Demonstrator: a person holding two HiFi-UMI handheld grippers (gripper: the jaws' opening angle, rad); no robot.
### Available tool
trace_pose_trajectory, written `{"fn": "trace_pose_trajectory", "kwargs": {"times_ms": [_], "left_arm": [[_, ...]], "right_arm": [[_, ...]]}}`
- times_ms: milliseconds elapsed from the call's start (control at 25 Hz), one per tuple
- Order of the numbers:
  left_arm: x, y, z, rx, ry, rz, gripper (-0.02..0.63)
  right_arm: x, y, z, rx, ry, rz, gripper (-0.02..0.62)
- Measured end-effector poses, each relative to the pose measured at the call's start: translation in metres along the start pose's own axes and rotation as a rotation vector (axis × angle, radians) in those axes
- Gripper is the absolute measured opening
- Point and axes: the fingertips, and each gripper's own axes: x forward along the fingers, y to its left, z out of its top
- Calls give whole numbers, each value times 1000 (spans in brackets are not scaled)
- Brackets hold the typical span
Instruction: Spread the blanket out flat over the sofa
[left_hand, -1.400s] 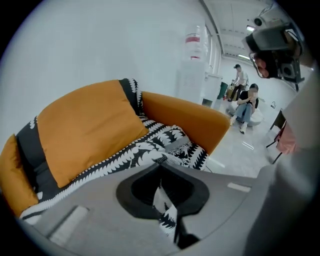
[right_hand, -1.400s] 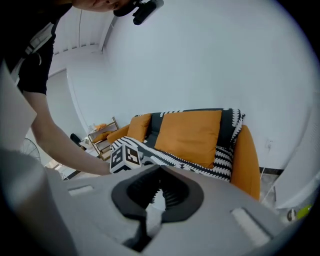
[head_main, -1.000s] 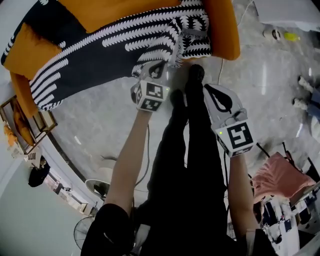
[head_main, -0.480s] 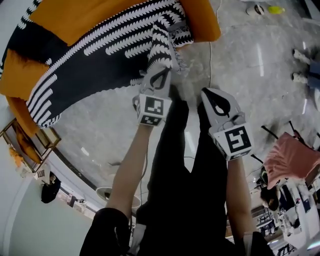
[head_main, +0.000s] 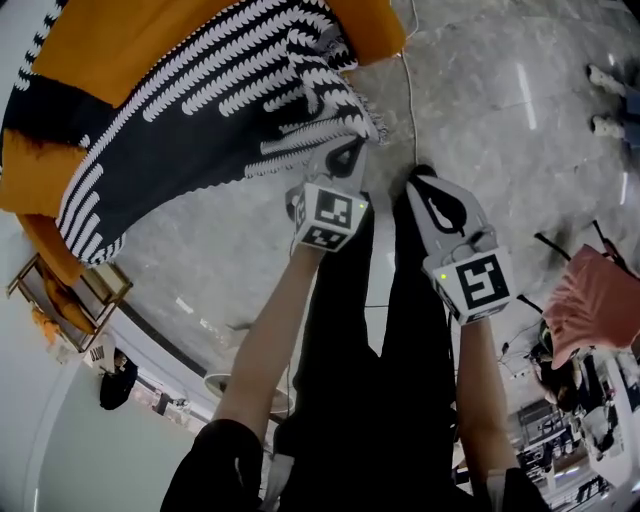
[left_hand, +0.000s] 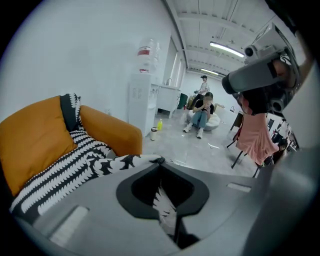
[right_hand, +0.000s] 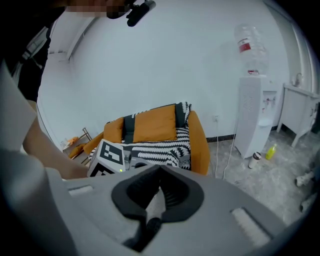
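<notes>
**Head view.** The blanket (head_main: 200, 110), black with white leaf rows, lies across the orange sofa (head_main: 140, 40) at upper left. Its long axis runs on a diagonal from the lower left of the seat to the upper right. One fringed corner hangs off the front edge toward the person. The left gripper (head_main: 347, 158) has its jaws closed on that corner. The rest of the cloth lies ahead of it and to its left. The right gripper (head_main: 425, 185) hangs just beside the left one, over the grey floor (head_main: 500, 120) and apart from the blanket. The left hand is therefore the nearer of the two.

**Left gripper view.** The left gripper (left_hand: 162, 192) shows a strip of patterned cloth pinched between its pads, with the jaws narrow on it. From the jaws the blanket (left_hand: 75, 160) runs away to the left, up onto the sofa (left_hand: 30, 140) and over its back cushion.

**Right gripper view.** The right gripper (right_hand: 159, 182) has its jaws drawn together with nothing between them. The blanket (right_hand: 155, 145) and sofa (right_hand: 155, 122) stand straight ahead, beyond the left gripper's marker cube (right_hand: 107, 157).

**Reading.** Judged from these views, spreading the cloth turns on carrying the held corner along the blanket's long axis. The free right gripper would have to reach forward and leftward to take a second edge.
</notes>
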Motion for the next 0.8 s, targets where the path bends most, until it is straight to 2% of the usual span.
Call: {"fn": "trace_pose_trajectory", "kwargs": {"times_ms": [240,440,640,800], "left_arm": [[27,-36,-6,17,47,-20,20],[52,-44,-33,12,92,-7,20],[92,-51,-69,24,152,5,18],[135,-75,-84,59,195,-8,18]], "right_arm": [[-22,-17,-14,15,2,23,3],[-23,-18,-24,-2,8,72,3],[-10,-29,-57,-6,32,131,3],[-13,-54,-84,-12,58,158,3]]}}
